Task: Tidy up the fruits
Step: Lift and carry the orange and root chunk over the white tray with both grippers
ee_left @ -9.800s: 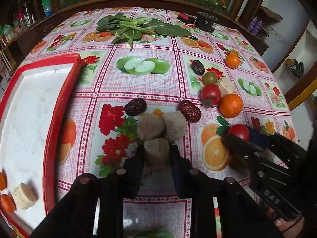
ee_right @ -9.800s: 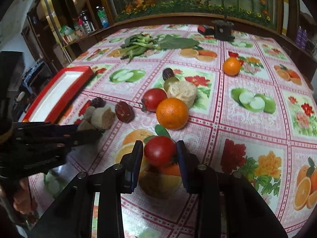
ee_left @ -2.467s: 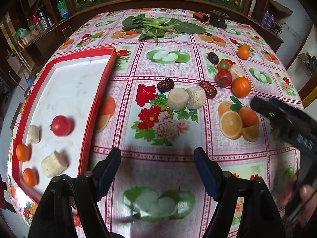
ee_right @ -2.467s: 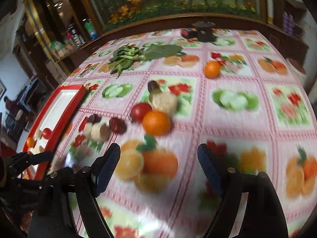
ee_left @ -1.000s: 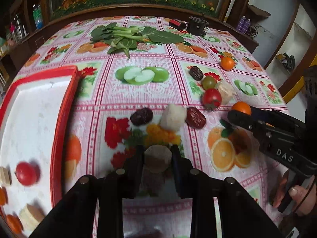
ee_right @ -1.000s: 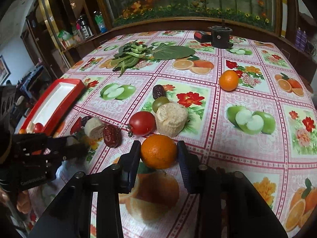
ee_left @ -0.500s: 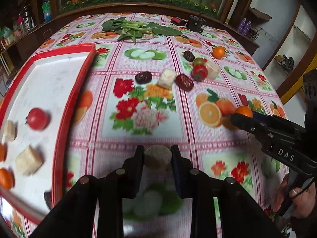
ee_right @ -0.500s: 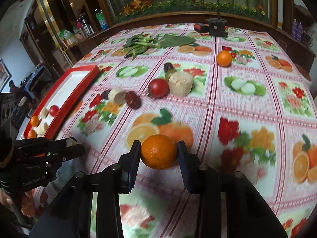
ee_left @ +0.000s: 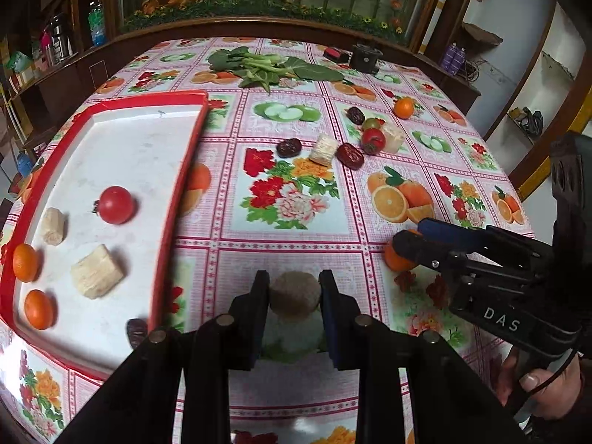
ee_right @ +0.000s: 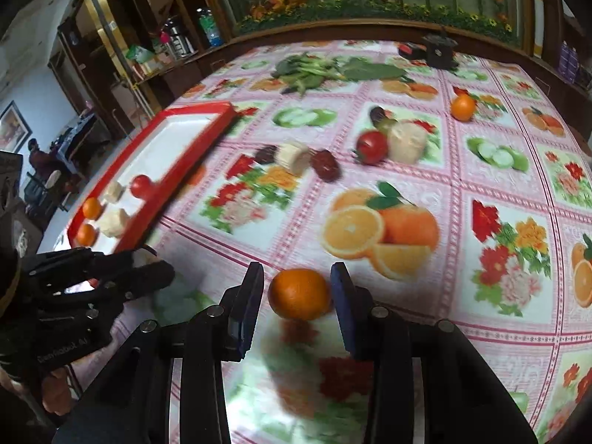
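Fruit-print tablecloth (ee_left: 296, 199) beside planter ledge (ee_left: 259, 3)

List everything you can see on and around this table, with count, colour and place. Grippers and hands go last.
Tray: one, red rim, white floor, left side of table.
Tomatoes: two, red; one in tray, one on cloth.
Oranges: four; two in tray, one far right on cloth, one held.
Pale chunks: five, beige; two in tray, two on cloth, one held.
Dates: four, dark red-brown; three on cloth, one at tray's near rim.
Green fruit: one, behind the cloth tomato.
Leafy greens: one bunch, far end.
Black object: one, far edge.
Left gripper: shut on a pale chunk.
Right gripper: holds an orange.
Hand: on the right gripper's handle.
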`<state>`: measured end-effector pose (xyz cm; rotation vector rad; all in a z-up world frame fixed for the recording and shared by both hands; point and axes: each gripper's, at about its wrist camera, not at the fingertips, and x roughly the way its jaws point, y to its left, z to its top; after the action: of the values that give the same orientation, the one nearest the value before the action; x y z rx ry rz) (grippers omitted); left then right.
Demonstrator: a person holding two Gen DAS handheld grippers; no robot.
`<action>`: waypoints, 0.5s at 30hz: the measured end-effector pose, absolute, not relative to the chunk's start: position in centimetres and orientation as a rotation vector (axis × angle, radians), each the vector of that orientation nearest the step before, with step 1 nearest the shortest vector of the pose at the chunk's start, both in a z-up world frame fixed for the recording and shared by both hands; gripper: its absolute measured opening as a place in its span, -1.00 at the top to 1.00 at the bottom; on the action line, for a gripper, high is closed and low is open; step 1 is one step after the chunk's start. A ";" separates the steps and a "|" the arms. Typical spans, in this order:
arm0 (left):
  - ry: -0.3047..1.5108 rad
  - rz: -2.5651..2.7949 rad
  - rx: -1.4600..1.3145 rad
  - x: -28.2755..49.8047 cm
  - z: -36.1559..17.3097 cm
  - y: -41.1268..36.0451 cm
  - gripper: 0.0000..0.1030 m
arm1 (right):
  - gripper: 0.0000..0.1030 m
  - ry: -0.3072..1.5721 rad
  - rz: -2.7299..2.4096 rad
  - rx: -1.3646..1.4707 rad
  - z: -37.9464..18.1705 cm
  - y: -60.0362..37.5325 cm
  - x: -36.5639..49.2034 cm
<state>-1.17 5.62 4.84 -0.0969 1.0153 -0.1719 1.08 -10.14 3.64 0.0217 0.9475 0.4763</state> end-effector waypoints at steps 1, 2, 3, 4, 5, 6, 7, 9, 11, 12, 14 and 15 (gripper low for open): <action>1.012 -0.169 -0.102 -1.2 5.0 6.0 0.42 | 0.28 0.942 0.483 0.019 3.9 -9.7 1.1; 1.010 -0.167 -0.107 -1.2 5.1 6.3 0.42 | 0.28 0.937 0.490 0.015 4.2 -9.2 1.0; 1.008 -0.166 -0.112 -1.2 5.3 6.7 0.42 | 0.28 0.934 0.497 0.008 4.4 -8.6 1.1; 1.004 -0.160 -0.115 -1.2 5.4 7.1 0.42 | 0.28 0.931 0.500 -0.003 4.5 -8.1 1.1; 1.002 -0.154 -0.116 -1.3 5.5 7.4 0.42 | 0.28 0.928 0.501 -0.014 4.6 -7.6 1.2; 1.006 -0.151 -0.114 -1.3 5.5 7.7 0.42 | 0.28 0.931 0.500 -0.018 4.5 -7.3 1.2; 1.009 -0.149 -0.115 -1.4 5.5 8.0 0.42 | 0.28 0.938 0.496 -0.020 4.3 -7.1 1.3; 1.014 -0.153 -0.119 -1.5 5.4 8.4 0.42 | 0.25 0.956 0.478 -0.026 3.7 -7.1 1.5; 1.021 -0.166 -0.120 -1.8 5.2 8.4 0.42 | 0.16 0.986 0.476 -0.019 2.9 -7.2 1.5; 1.025 -0.172 -0.115 -1.9 5.1 8.3 0.42 | 0.09 1.001 0.479 -0.014 2.4 -7.3 1.5; 1.030 -0.186 -0.105 -2.2 4.9 8.0 0.42 | 0.04 1.021 0.480 -0.004 1.8 -7.5 1.4; 1.033 -0.192 -0.103 -2.2 4.7 7.8 0.42 | 0.00 1.026 0.484 -0.004 1.5 -7.6 1.3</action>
<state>-2.21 7.80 4.75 -0.1025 1.0328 -0.1922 1.31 -7.57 1.55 -0.0043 1.0261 0.4841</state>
